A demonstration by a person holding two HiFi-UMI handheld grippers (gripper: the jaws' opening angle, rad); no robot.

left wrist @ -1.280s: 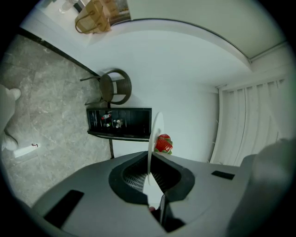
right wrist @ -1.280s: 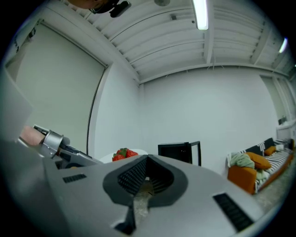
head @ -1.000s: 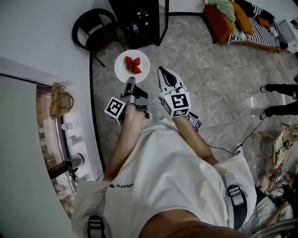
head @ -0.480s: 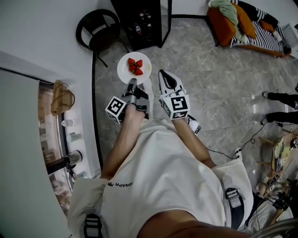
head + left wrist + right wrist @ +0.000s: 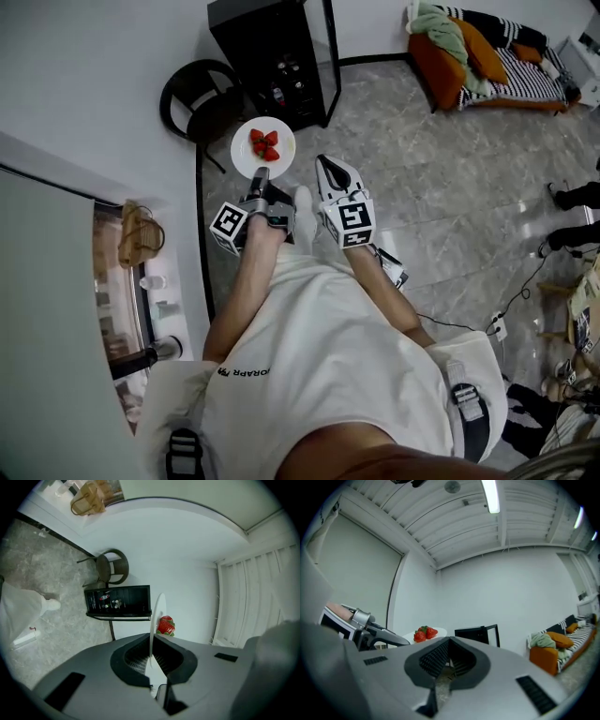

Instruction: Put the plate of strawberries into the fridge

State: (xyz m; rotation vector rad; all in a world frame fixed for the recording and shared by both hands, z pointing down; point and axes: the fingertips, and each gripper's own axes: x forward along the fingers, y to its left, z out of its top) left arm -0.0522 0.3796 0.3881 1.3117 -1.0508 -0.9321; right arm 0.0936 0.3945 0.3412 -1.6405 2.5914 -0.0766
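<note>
A white plate [image 5: 280,148] carrying three red strawberries [image 5: 264,144] is held level in the air, close in front of the black fridge [image 5: 265,49]. My left gripper [image 5: 262,173] is shut on the plate's near rim. In the left gripper view the plate [image 5: 155,620] shows edge-on between the jaws, with a strawberry [image 5: 166,625] beside it and the fridge [image 5: 117,601] beyond. My right gripper [image 5: 328,162] hangs just right of the plate, shut and empty. From the right gripper view the strawberries [image 5: 425,633] sit to the left, past its closed jaws.
The fridge's glass door [image 5: 330,56] stands open to the right. A round dark chair [image 5: 200,101] stands left of the fridge against the white wall. An orange sofa [image 5: 473,52] with cushions is at the far right. A shelf with a basket [image 5: 141,234] lies at the left.
The person has stepped closer to the fridge. The plate and both grippers have moved forward with it, and the left grip on the plate is unchanged.
</note>
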